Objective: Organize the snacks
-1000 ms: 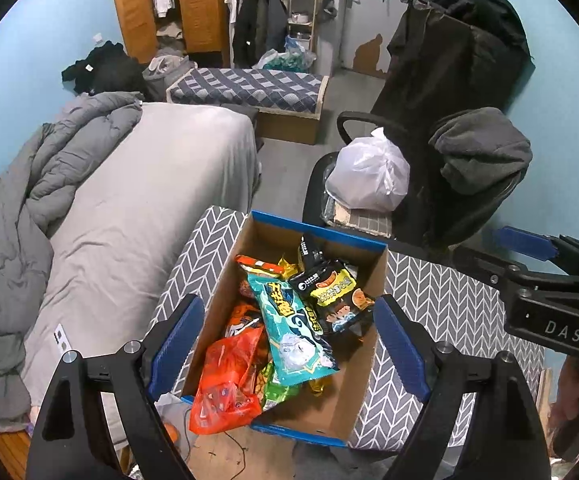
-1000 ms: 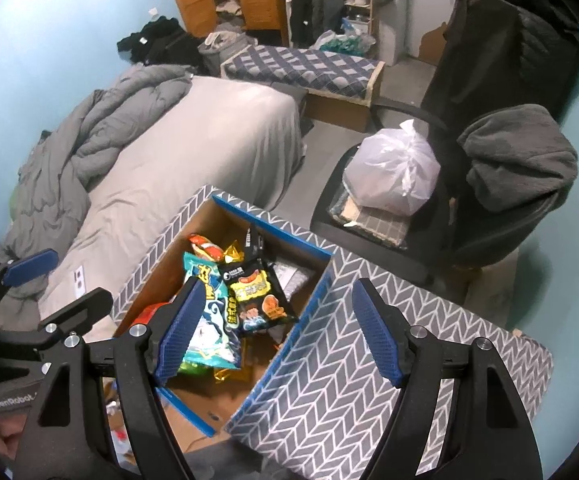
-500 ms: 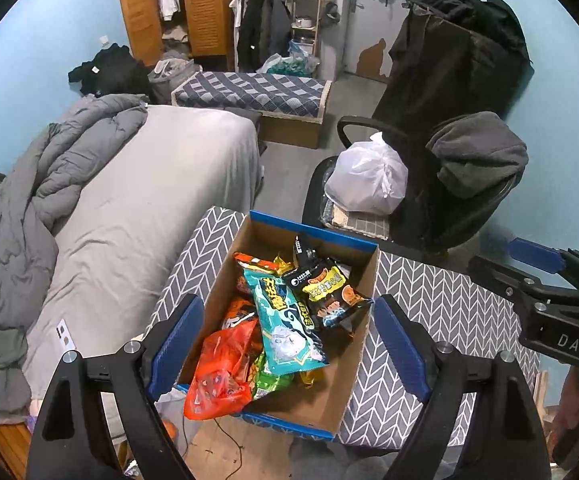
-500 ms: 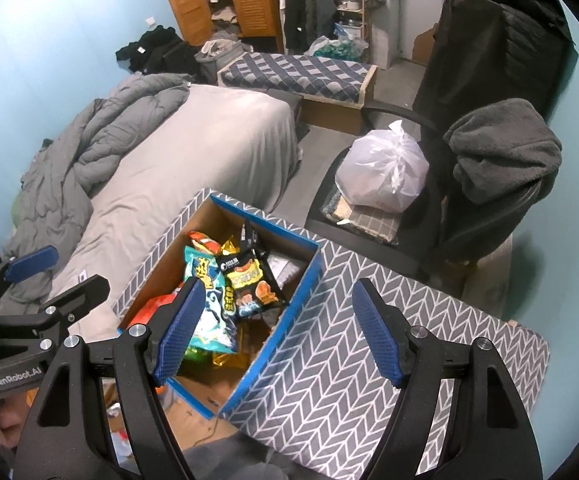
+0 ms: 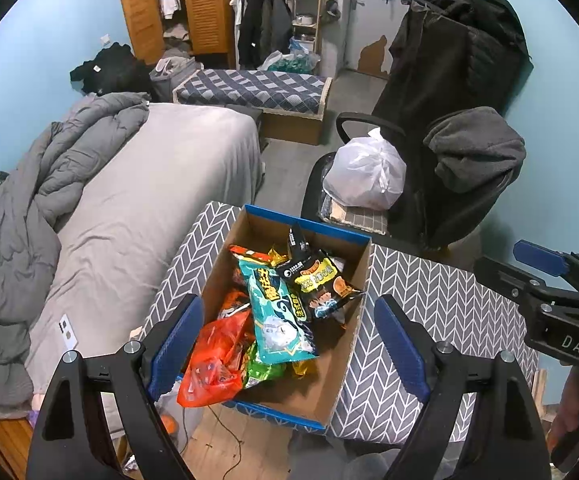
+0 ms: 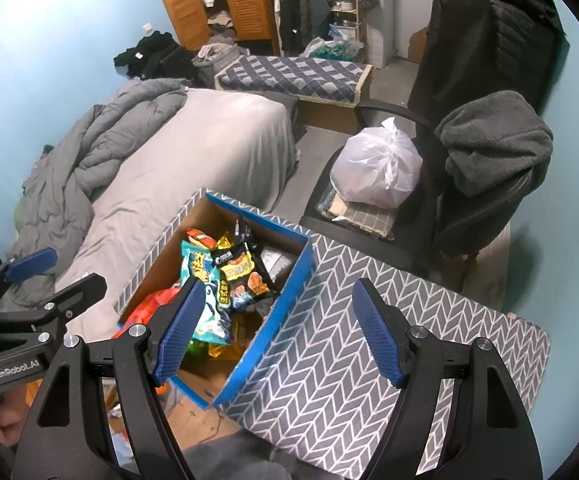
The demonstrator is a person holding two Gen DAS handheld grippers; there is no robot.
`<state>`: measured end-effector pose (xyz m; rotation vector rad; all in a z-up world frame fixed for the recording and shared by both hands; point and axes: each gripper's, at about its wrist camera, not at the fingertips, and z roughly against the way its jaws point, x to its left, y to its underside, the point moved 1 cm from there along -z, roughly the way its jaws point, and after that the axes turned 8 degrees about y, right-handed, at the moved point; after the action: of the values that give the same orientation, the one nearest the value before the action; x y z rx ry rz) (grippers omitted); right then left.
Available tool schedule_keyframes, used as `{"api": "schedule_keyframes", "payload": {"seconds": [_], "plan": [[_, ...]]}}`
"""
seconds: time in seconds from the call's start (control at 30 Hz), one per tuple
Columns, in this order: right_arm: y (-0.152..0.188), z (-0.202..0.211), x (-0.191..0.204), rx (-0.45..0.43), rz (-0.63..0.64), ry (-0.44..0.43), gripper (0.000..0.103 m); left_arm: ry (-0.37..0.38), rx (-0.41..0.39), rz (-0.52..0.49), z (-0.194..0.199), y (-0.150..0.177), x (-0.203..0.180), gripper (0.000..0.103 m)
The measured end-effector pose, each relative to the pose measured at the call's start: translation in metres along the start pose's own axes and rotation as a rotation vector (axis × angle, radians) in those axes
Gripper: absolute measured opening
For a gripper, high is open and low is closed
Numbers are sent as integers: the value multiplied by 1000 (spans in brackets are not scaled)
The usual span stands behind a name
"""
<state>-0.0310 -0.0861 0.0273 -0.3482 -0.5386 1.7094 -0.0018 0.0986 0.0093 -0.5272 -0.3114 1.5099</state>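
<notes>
Grey herringbone-patterned cloth point(image 5: 429, 312) is covering the surface below both grippers, and a small blue-walled bedroom is spreading out beyond it.

Nearest, the left gripper point(image 5: 289, 340) is hanging high above the open cardboard box with blue rim point(image 5: 341, 340), its blue-padded jaws spread wide and gripping nothing. At 3 o'clock of it, the right gripper point(image 6: 277, 332) is hovering over the box's right wall and the cloth, likewise spread and empty.

Inside the box, the snacks are lying in a loose heap: a crumpled orange plastic packet point(image 5: 213, 364) at 7 o'clock, a long teal snack bag point(image 5: 277, 312) in the middle, a black and yellow snack bag point(image 5: 317, 284) at 1 o'clock, overlapping one another.

Judging from this, a descent onto the heap is risking a pinch on two slippery bags at once, or a jaw catching the box wall and dragging the box toward the near edge.

Farther off, a grey bed with rumpled duvet point(image 5: 89, 208) is sitting at 10 o'clock, and a black office chair holding a white plastic bag point(image 5: 365, 176) at 1 o'clock.
</notes>
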Motion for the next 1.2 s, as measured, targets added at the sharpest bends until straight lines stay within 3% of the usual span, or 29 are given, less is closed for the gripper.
{"api": "schedule_keyframes", "payload": {"seconds": [1.2], "plan": [[6, 6, -10, 12, -13, -27, 76, -63, 40, -21, 5, 1, -19, 88]]}}
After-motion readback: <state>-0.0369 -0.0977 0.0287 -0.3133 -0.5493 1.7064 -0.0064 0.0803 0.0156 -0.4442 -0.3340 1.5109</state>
